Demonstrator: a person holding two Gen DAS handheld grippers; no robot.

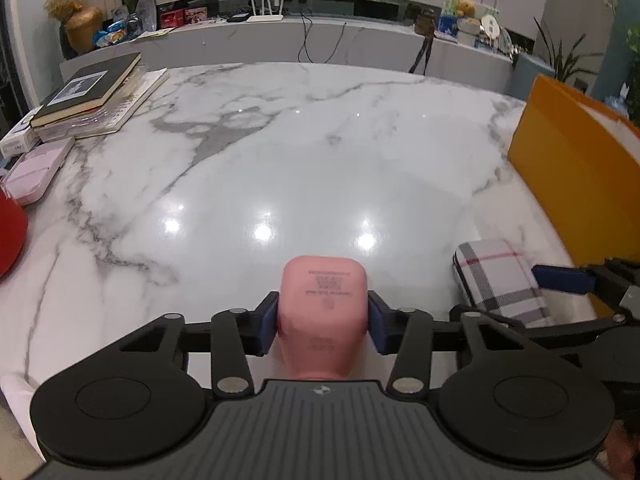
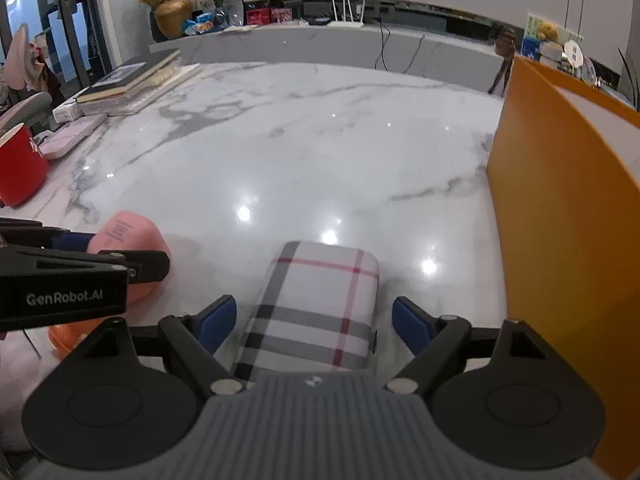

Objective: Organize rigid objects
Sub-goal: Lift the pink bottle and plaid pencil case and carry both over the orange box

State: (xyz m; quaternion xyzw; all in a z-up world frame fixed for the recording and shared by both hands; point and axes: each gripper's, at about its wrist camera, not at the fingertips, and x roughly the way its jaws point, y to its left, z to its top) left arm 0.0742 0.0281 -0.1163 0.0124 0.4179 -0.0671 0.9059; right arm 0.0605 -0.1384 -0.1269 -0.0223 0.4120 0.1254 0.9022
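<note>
Between the left tongs (image 1: 323, 320), at six o'clock, a pink container (image 1: 323, 304) is clasped by both blue pads on the marble table (image 1: 320, 152). At four o'clock a plaid case (image 2: 316, 304) lies between the released right tongs (image 2: 314, 324), untouched by either pad. Pickup is judged under way; closing on the case is called for next. Beyond, at two o'clock, an orange box (image 2: 560, 208) is seen.

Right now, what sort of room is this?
Probably a home living or dining room: a white marble table, a long media console with a white router, and potted plants by the wall.
</note>
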